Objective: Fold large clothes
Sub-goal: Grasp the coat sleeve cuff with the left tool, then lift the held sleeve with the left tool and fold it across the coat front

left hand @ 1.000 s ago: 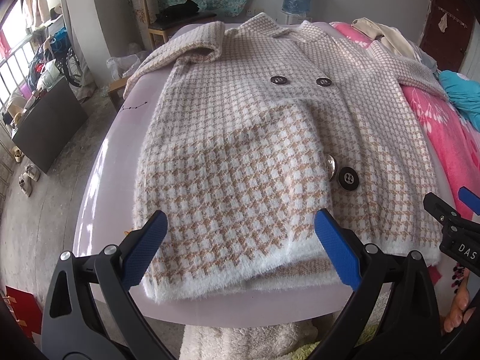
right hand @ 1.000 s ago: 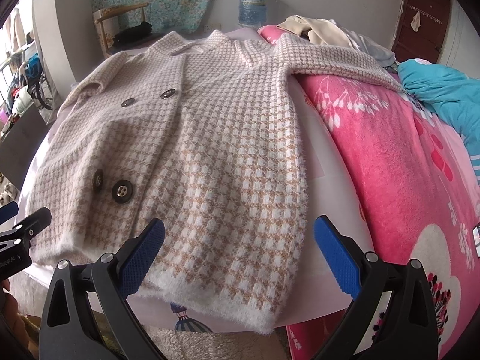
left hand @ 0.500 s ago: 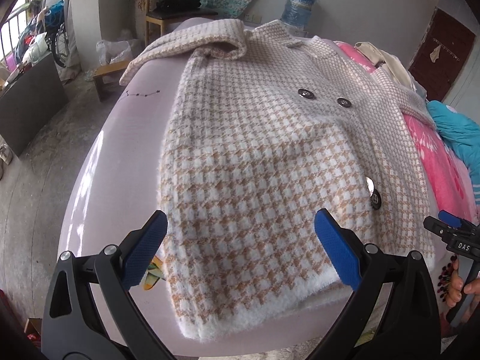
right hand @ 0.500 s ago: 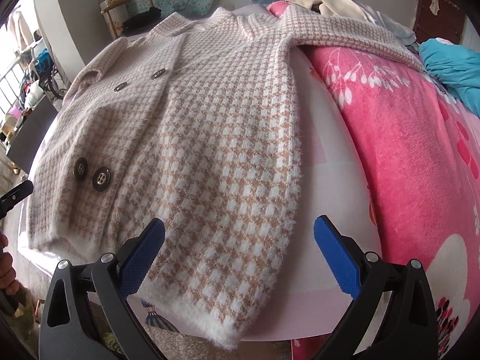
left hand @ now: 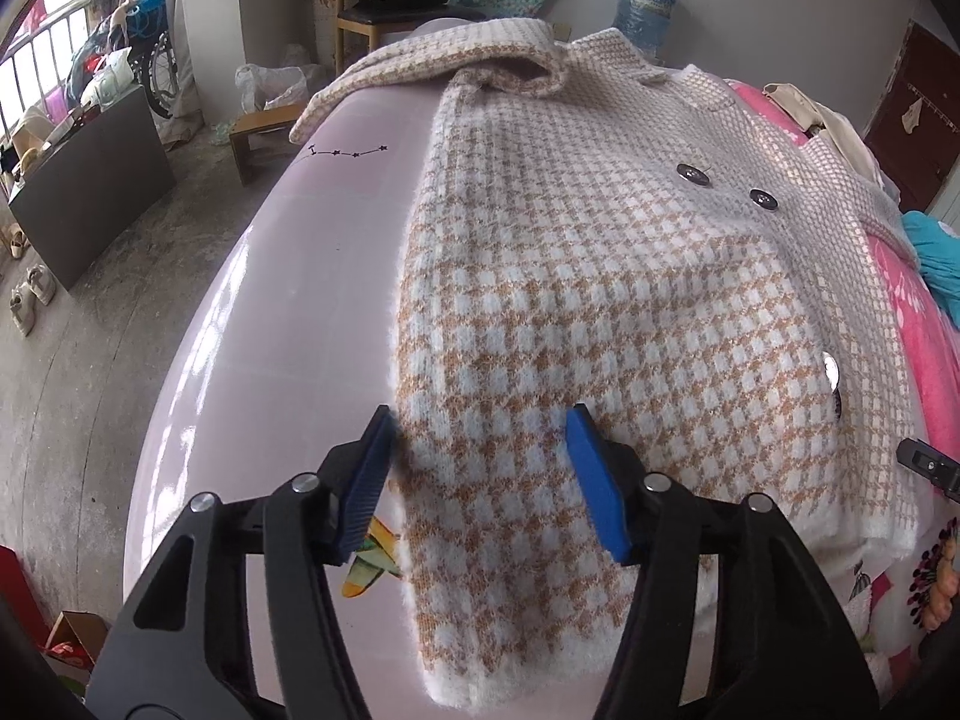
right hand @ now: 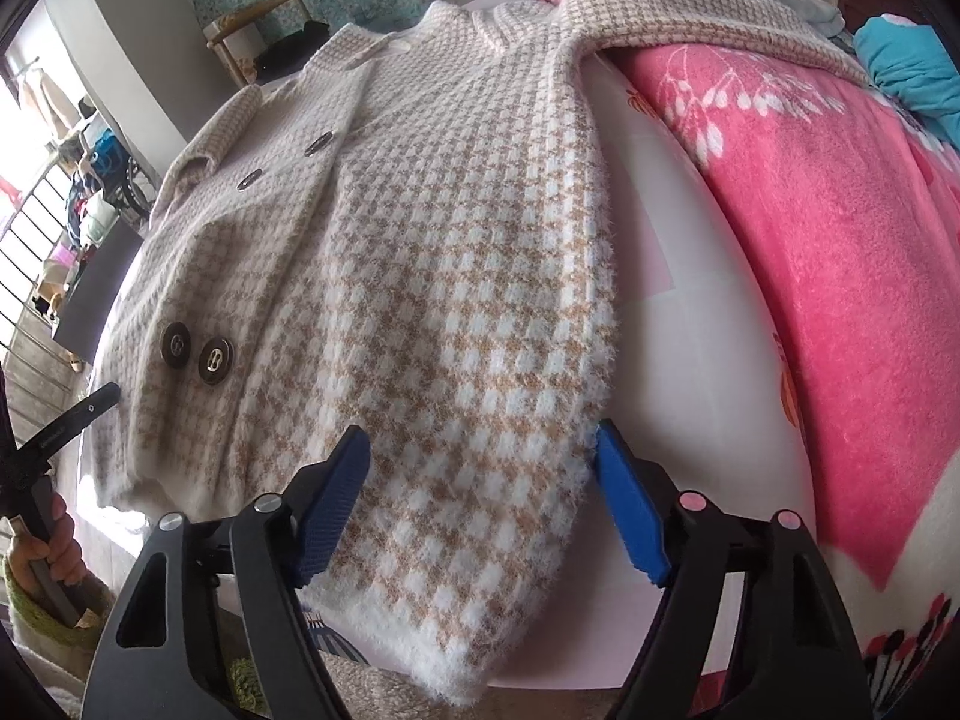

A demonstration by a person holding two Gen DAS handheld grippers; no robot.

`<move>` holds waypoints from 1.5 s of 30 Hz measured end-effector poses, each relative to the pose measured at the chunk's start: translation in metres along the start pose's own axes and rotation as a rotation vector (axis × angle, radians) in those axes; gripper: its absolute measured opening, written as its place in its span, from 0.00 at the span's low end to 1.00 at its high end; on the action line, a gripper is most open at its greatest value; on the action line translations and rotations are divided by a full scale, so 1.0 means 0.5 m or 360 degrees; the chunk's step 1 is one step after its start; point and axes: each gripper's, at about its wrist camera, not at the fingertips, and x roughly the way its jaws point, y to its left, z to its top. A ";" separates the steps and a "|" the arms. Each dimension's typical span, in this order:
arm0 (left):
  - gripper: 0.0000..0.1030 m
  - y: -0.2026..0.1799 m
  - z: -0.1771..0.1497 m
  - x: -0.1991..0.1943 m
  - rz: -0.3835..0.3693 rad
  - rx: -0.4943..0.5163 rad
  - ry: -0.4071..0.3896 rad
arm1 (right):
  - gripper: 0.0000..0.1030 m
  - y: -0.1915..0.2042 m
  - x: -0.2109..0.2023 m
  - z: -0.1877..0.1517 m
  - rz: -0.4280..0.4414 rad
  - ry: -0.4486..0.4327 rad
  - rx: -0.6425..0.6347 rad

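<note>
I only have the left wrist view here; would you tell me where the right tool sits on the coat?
Observer: The right tool straddles the houndstooth coat at its hem corner. Its jaws have just been closing, with fabric between them, not yet pinched.
Operator: Thank you. What lies beyond that side edge?
Observer: A strip of bare white sheet separates the edge from the pink blanket.
Operator: And the lower buttons, which I see edge-on?
Observer: Two of them, dark with metal centres, lie side by side near the hem.

Home bedroom: bed [left hand: 252, 324], pink blanket [right hand: 840, 276], wooden chair [left hand: 360, 18].
</note>
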 end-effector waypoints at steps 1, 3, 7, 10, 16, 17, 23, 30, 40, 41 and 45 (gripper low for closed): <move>0.46 -0.001 0.000 0.001 0.0005 0.0000 -0.0005 | 0.64 0.006 0.003 0.003 -0.0012 0.0003 -0.0016; 0.38 -0.003 -0.003 0.002 0.0055 0.0022 -0.0018 | 0.56 0.017 0.006 0.002 -0.0062 0.0006 -0.0060; 0.21 -0.014 -0.008 -0.001 0.0080 0.0073 -0.0051 | 0.23 0.018 0.010 -0.003 -0.0150 -0.0039 -0.0103; 0.08 -0.035 -0.003 -0.019 0.0110 0.0146 -0.0076 | 0.10 0.014 -0.006 0.014 -0.0088 -0.0068 -0.0083; 0.06 -0.053 0.002 -0.138 0.0005 0.0226 -0.0214 | 0.09 0.023 -0.083 0.052 0.0008 -0.0206 -0.0147; 0.06 -0.053 0.000 -0.156 -0.0040 0.0214 -0.0204 | 0.09 0.024 -0.094 0.057 0.0002 -0.0223 -0.0164; 0.06 -0.066 -0.067 -0.212 -0.0136 0.0255 -0.0022 | 0.09 0.023 -0.143 0.050 -0.0049 -0.0210 -0.0217; 0.16 -0.018 -0.135 -0.142 -0.0102 0.0117 0.0267 | 0.22 0.014 -0.080 0.004 -0.0229 0.0044 -0.0222; 0.62 0.055 0.047 -0.163 -0.0032 -0.0051 -0.0145 | 0.73 0.117 -0.130 0.133 0.0104 -0.0282 -0.0288; 0.65 0.071 0.073 -0.157 -0.0054 -0.0115 -0.0176 | 0.73 0.142 -0.113 0.147 0.0173 -0.0261 -0.0300; 0.67 0.148 0.181 -0.112 -0.0177 -0.0371 -0.0273 | 0.73 0.248 -0.036 0.193 0.0331 -0.0187 -0.0390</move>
